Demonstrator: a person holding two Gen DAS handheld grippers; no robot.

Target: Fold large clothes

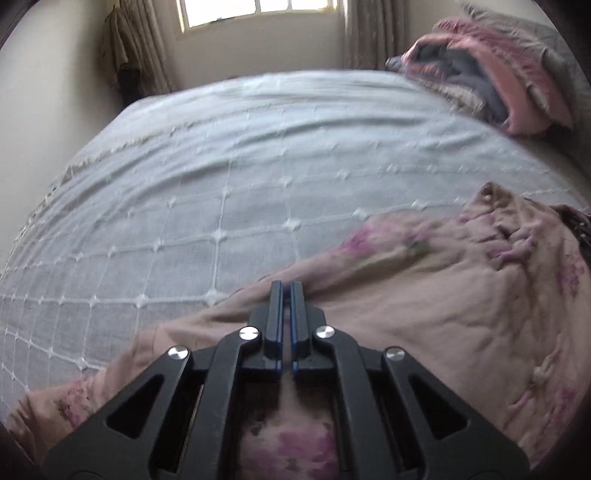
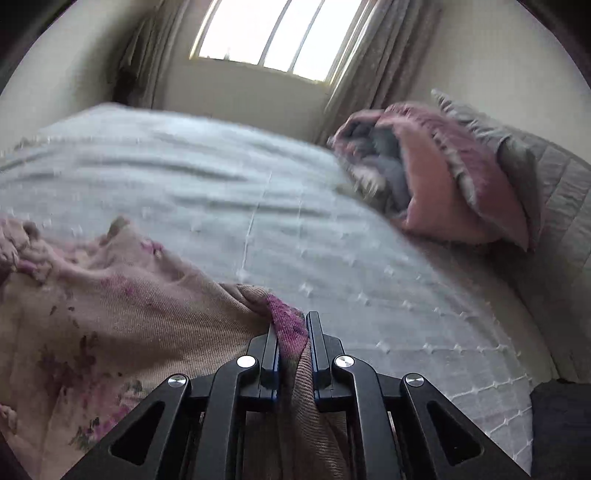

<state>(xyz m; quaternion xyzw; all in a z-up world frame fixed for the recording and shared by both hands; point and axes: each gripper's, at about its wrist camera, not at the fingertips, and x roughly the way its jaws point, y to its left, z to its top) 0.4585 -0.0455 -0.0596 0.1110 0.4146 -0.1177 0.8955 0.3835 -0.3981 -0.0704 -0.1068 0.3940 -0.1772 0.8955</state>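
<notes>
the left gripper [image 1: 286, 286] has its jaws drawn nearly together on an edge of the floral garment [image 1: 424, 295], a thin fold of pinkish-beige cloth pinched between the blue-edged pads. the right gripper [image 2: 291, 319] is clamped on the same garment [image 2: 110, 314], with a thicker bunch of cloth, magenta at the top, standing up between its fingers and hanging down behind them.

the garment lies spread on the near part of the bed [image 1: 221, 184], on a pale grey bedspread stitched in a white grid with small tufts. in the left wrist view it fills the lower right, with a gathered, crumpled part [image 1: 517, 229] at its far right end. in the right wrist view it fills the lower left, and its weave and flower prints show more sharply.

only the right wrist view shows a dark object [image 2: 561, 424] at the bed's lower right edge, and the quilted grey cover [image 2: 561, 192] beyond the pillows. only the left wrist view shows the dark thing hanging in the corner [image 1: 125, 70] left of the window.

counted: two grippers, one garment, one window [image 2: 273, 33] with curtains either side, one pink pillow [image 2: 443, 177] with grey cloth bundled against it, and one grey pillow [image 2: 509, 147] behind that.
</notes>
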